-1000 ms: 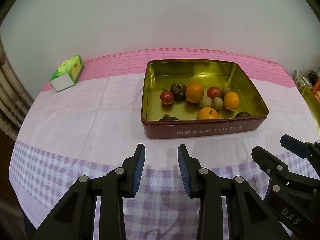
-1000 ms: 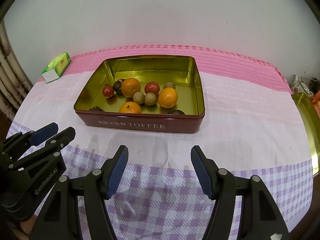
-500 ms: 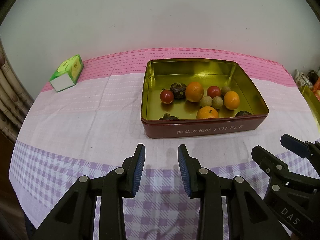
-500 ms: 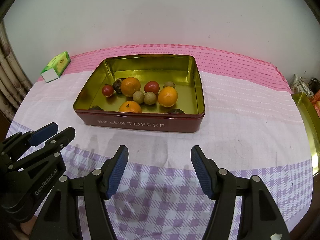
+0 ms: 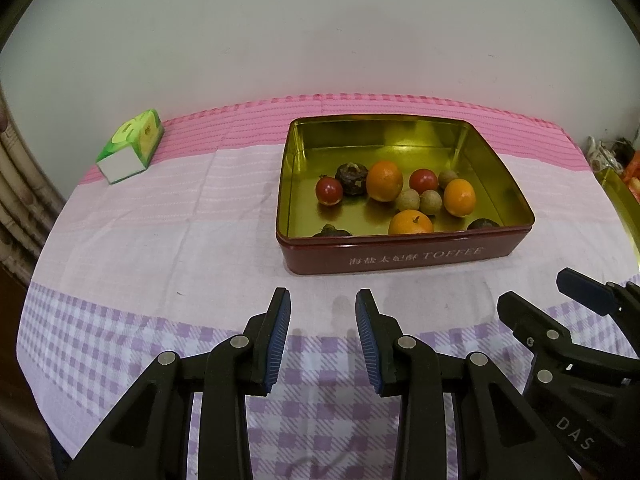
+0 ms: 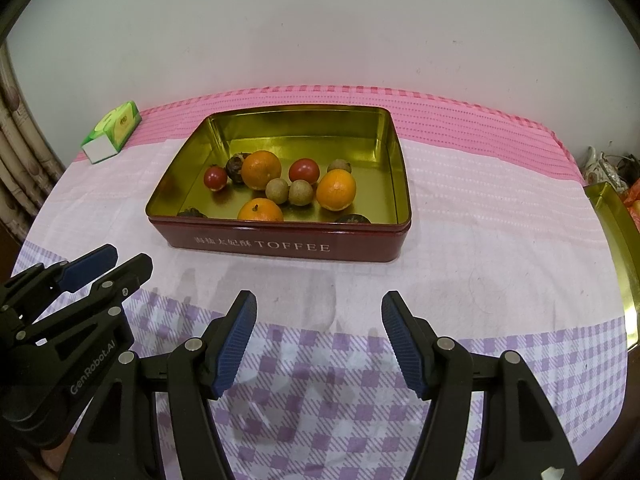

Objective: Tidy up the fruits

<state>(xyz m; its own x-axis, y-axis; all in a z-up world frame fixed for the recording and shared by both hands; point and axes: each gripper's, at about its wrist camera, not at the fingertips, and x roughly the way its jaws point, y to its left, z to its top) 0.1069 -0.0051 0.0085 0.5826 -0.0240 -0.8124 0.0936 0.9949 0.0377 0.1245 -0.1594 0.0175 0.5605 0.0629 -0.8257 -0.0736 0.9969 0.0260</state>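
Observation:
A red TOFFEE tin (image 5: 404,256) (image 6: 288,246) with a gold inside stands on the table ahead of both grippers. It holds three oranges (image 5: 384,181) (image 6: 261,170), two red fruits (image 5: 329,190) (image 6: 304,171), several small tan round fruits (image 5: 430,202) (image 6: 301,192) and dark brown ones (image 5: 351,173) (image 6: 236,166). My left gripper (image 5: 323,300) is open and empty over the cloth, short of the tin's front wall. My right gripper (image 6: 319,304) is open wider, empty, also short of the tin. Each gripper shows at the edge of the other's view.
A green and white tissue box (image 5: 130,151) (image 6: 112,131) lies at the far left on the pink band of the tablecloth. A second gold tin's rim (image 6: 616,248) (image 5: 618,200) sits at the right table edge. A wall stands behind the table.
Both views have shifted very slightly; the tin sits a touch higher in the right wrist view. The jaws have not changed their opening.

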